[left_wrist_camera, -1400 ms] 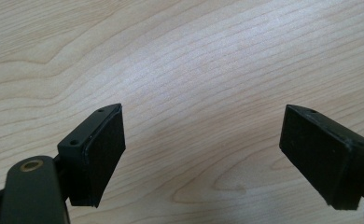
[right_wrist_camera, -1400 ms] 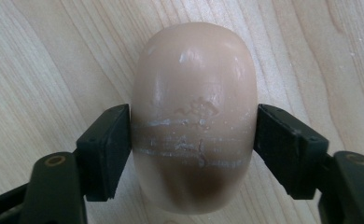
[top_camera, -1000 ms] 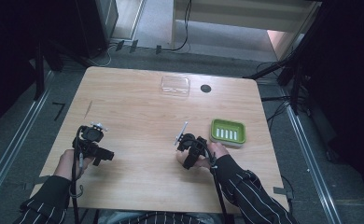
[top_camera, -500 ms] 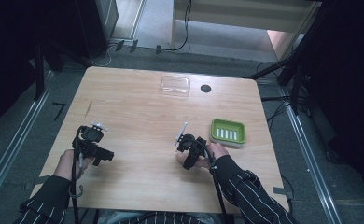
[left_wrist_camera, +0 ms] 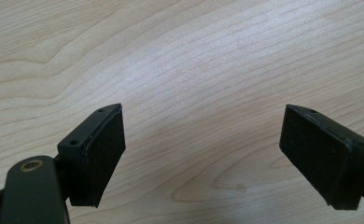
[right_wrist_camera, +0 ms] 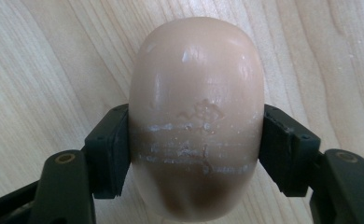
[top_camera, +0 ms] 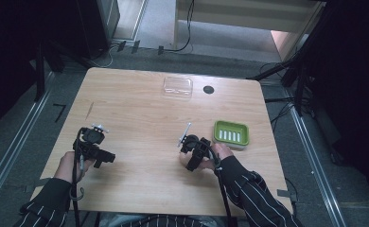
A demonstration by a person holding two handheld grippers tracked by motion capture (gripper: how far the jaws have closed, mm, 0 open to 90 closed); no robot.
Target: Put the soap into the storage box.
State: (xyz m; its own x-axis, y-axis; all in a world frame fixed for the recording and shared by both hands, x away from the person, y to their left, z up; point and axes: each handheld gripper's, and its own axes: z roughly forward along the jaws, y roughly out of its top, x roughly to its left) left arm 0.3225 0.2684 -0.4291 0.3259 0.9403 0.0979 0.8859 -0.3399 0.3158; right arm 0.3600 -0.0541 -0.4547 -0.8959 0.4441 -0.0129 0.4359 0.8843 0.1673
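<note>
The right gripper (right_wrist_camera: 196,154) is clamped on a beige bar of soap (right_wrist_camera: 196,116), one black jaw pressing each long side of it (the soap has some pale scratch lines across its middle and its lower part looks darker). The bar points away from the camera, above the light wood of the table (top_camera: 140,109). In the high view the right gripper (top_camera: 195,147) is held in the right hand (top_camera: 206,158) near the front middle of the table, and a green soap dish (top_camera: 231,133) with ribs inside stands just beside it, on its right side. The left gripper (left_wrist_camera: 203,154) has its jaws wide apart with nothing between them, only bare wood below. In the high view the left gripper (top_camera: 93,147) is at the front left, well apart from the right one. At the far edge lies a clear plastic lid (top_camera: 178,86), and near it a small black round thing (top_camera: 208,89).
</note>
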